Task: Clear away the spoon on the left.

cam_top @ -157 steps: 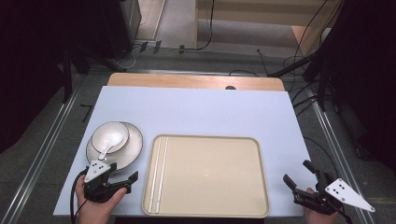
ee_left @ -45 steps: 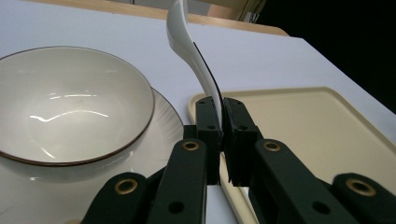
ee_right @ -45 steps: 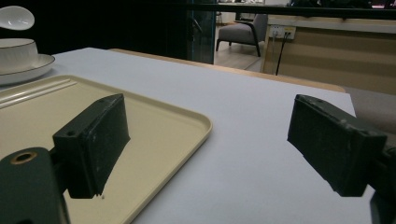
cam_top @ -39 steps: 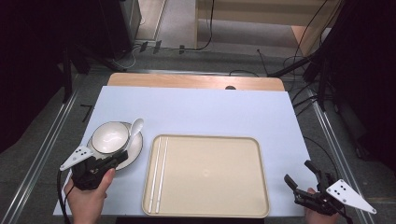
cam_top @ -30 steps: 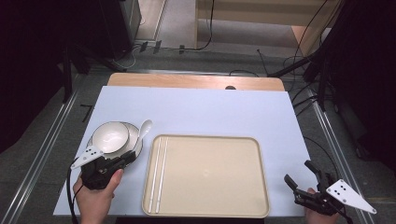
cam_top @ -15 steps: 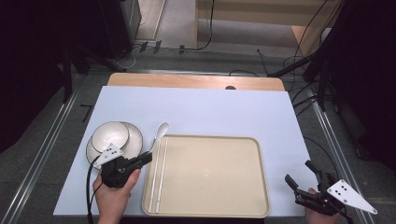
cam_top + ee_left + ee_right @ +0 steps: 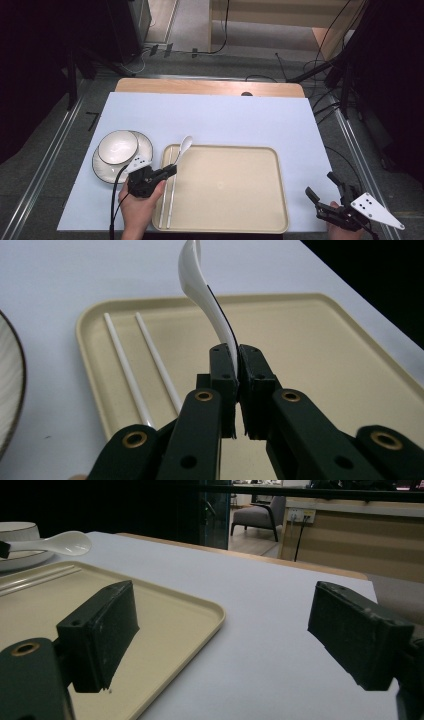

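Spoon: we see a white spoon [image 7: 207,295] clamped by its handle in the left gripper [image 7: 171,170], its bowl [image 7: 186,143] over the far left corner of the tray.
Left gripper: jaws pressed tight on the spoon handle.
Tray: a beige tray [image 7: 235,200] holds two white chopsticks [image 7: 167,200] along its left edge.
Dishes: a bowl on a plate [image 7: 102,167] sits just left of the tray.
Right gripper: we see the right gripper [image 7: 325,197] spread wide, nothing between its jaws, near the table's right front corner.
Surface: a pale sheet [image 7: 225,120] over a wooden table [image 7: 200,86].
Room: dark, with cables on a grey floor; a chair [image 7: 255,515] stands beyond.
Writing: we can read none.
Change: five seconds ago the spoon lay in the bowl; half a second ago it was just left of where it is now.
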Demonstrator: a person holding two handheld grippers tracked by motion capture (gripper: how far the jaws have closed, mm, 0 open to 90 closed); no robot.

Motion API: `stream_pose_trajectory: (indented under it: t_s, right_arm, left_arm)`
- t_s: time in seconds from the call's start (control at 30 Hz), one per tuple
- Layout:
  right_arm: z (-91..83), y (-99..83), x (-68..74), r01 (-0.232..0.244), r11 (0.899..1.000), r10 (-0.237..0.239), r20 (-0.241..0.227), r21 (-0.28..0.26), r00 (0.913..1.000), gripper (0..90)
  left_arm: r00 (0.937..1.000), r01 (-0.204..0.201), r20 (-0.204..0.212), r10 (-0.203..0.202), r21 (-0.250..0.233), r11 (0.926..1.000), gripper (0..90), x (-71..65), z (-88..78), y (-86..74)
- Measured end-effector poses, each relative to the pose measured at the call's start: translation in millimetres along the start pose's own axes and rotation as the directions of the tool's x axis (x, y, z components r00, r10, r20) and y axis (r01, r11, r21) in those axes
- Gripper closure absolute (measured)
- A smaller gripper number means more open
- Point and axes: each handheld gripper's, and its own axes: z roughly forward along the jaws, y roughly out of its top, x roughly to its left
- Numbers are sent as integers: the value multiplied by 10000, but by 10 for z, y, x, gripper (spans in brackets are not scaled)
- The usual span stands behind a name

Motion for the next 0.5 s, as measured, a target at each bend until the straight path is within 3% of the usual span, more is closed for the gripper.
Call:
stream_pose_trajectory:
  t_s: [0.5]
  right_arm:
    - [-2, -2, -7, -13, 10000, 13, 14, -4, 10000, 129]
  left_arm:
    - [9983, 503, -326, -486, 514, 9974, 873, -40, 223, -28]
